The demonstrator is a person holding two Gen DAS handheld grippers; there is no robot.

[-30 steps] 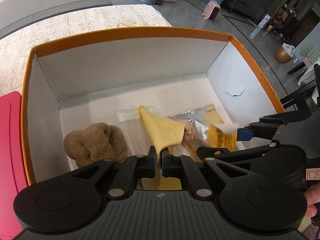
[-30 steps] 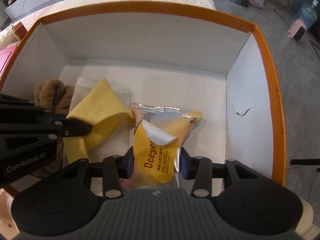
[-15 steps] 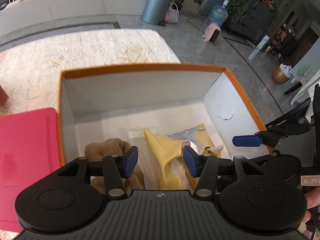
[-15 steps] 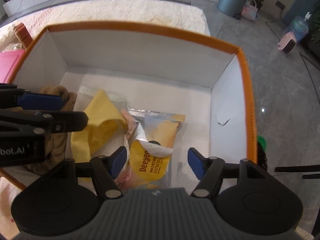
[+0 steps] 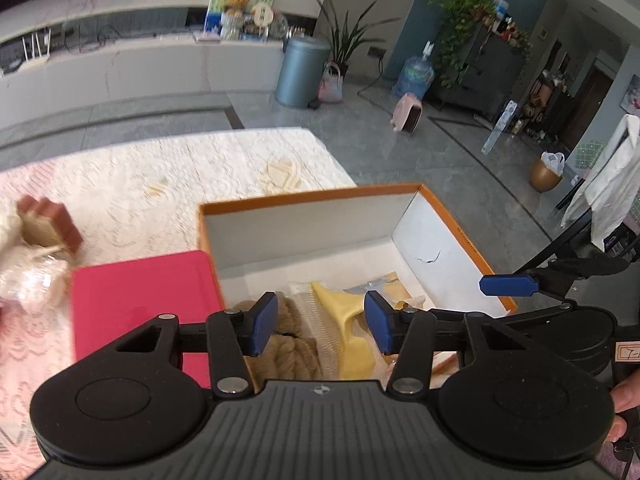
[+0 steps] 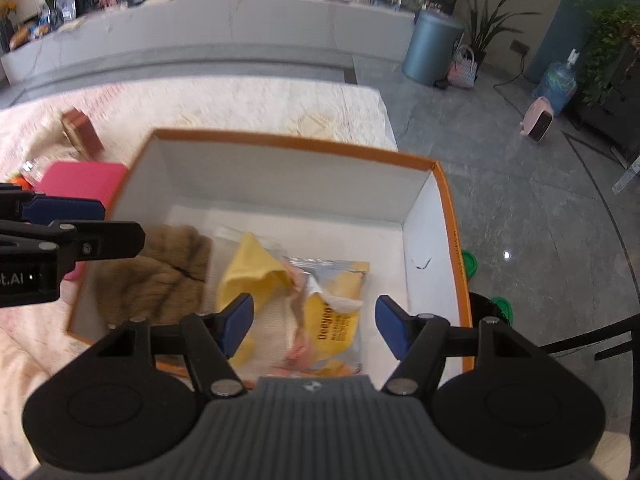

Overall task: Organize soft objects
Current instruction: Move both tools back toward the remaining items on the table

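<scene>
Box [image 6: 450, 240] holds brown plush [image 6: 160, 276], yellow cloth [image 6: 252, 276], snack packet [image 6: 340, 320]; both grippers' fingers spread, empty.

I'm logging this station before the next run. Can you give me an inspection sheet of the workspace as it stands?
Surface: lace tablecloth.
Job's things: orange-rimmed box holds a brown plush item, a yellow cloth, a clear bubble pouch and a yellow snack packet.
Clutter: pink lid left of the box; brown block; clear-wrapped bundle, blurred.
Grippers: left gripper open, empty; right gripper open, empty; both above the box.
Cables: nothing seen on the table.
Surroundings: grey bin, water bottle, plants.
</scene>
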